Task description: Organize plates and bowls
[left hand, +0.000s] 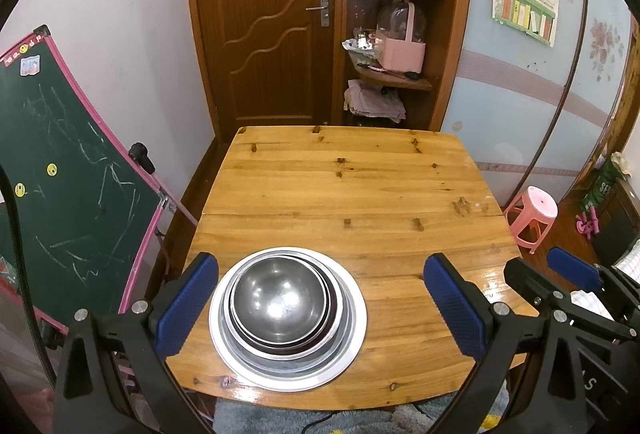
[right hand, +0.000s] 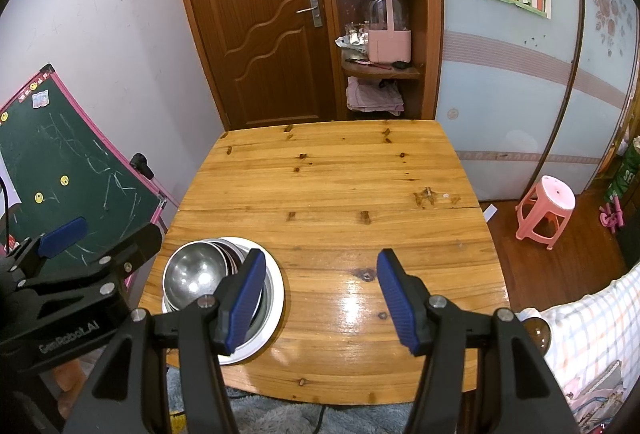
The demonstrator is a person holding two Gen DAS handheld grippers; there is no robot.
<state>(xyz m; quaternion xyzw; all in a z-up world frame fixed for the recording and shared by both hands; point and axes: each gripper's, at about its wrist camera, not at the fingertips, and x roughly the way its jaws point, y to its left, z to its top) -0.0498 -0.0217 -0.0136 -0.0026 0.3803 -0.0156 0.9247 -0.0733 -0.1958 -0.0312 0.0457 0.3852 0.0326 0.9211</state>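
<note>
Here, a wooden table (left hand: 360,186) fills the middle of both views, and a stack of dishes sits near its front edge. The stack has a white plate (left hand: 352,330) at the bottom, some metal bowls nested on it, and a shiny metal bowl (left hand: 276,298) on top. In the left wrist view the stack is at the lower middle of the frame, right between the two blue pads of the left gripper (left hand: 320,306). Its jaws are wide apart, one pad on each side of the plate, and they do not press on it. In the right wrist view the same stack is at the lower left, partly hidden behind one blue pad. The right gripper (right hand: 320,306) has its jaws apart too, with only bare table between them. The right gripper also shows at the lower right edge of the left wrist view, and the left gripper shows at the lower left of the right wrist view. Behind the table there is a brown door (left hand: 264,14) at the top middle, with shelves (left hand: 396,34) beside it holding a pink basket (left hand: 402,50). A green chalkboard (left hand: 68,170) leans at the left. A pink stool (left hand: 532,218) stands on the floor at the right.
</note>
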